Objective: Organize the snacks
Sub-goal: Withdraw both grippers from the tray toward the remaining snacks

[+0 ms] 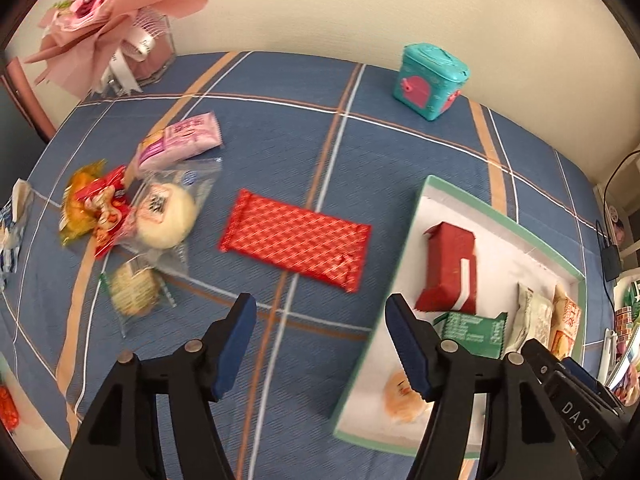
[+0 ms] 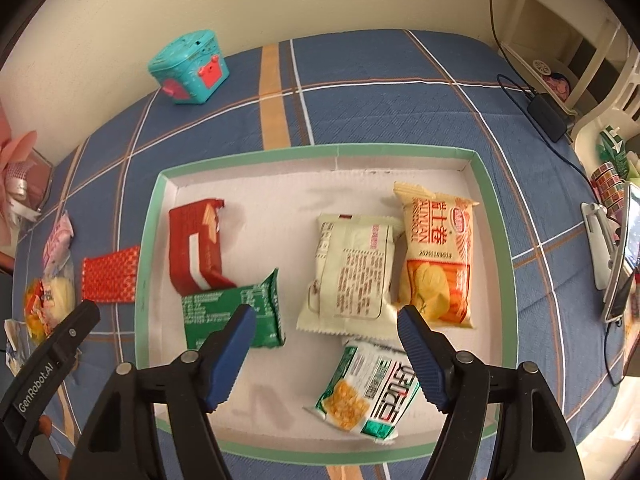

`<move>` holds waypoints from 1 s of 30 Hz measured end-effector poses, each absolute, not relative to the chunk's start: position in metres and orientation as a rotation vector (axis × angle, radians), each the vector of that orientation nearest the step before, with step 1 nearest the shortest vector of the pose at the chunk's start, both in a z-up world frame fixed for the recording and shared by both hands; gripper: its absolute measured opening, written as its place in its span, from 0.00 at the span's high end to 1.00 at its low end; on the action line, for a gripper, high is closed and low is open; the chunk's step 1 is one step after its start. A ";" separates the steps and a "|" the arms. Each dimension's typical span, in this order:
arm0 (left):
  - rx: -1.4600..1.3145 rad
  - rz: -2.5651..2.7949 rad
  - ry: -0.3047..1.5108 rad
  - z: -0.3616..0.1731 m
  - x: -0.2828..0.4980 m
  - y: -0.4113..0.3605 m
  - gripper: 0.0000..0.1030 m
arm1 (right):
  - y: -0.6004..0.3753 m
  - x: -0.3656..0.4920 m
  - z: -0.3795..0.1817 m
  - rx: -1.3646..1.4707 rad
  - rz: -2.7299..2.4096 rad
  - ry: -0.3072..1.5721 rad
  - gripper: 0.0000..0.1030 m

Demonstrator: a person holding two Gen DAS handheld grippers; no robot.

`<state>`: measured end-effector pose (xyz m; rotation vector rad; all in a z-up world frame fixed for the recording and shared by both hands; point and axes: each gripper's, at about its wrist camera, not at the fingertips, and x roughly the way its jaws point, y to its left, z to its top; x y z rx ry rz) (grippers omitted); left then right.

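Note:
A green-rimmed white tray (image 2: 148,240) (image 1: 404,248) holds a dark red packet (image 2: 194,244) (image 1: 450,268), a green packet (image 2: 232,312), a cream packet (image 2: 352,272), an orange packet (image 2: 438,256) and a white-green corn packet (image 2: 368,392). A red patterned packet (image 1: 296,240) (image 2: 110,274) lies on the cloth left of the tray. My left gripper (image 1: 320,344) is open and empty, hovering near it. My right gripper (image 2: 326,352) is open and empty above the tray.
Loose snacks lie at the left: a pink packet (image 1: 180,140), a round bun (image 1: 168,216), a red-yellow packet (image 1: 96,208) and a biscuit (image 1: 132,288). A teal toy box (image 1: 432,80) stands at the back. A pink bouquet (image 1: 104,12) is far left. Cables and a shelf (image 2: 560,60) are right.

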<state>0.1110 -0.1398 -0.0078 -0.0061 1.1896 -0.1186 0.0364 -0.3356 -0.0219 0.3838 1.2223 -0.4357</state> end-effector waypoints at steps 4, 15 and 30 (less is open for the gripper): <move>-0.004 -0.096 1.177 -0.006 0.104 -0.126 0.34 | -0.325 0.031 -0.018 0.355 -0.437 1.223 0.26; -0.024 -0.064 1.179 0.002 0.100 -0.111 0.34 | -0.310 0.020 -0.012 0.344 -0.428 1.220 0.26; -0.039 -0.054 1.178 0.005 0.102 -0.109 0.34 | -0.307 0.025 -0.009 0.338 -0.427 1.211 0.26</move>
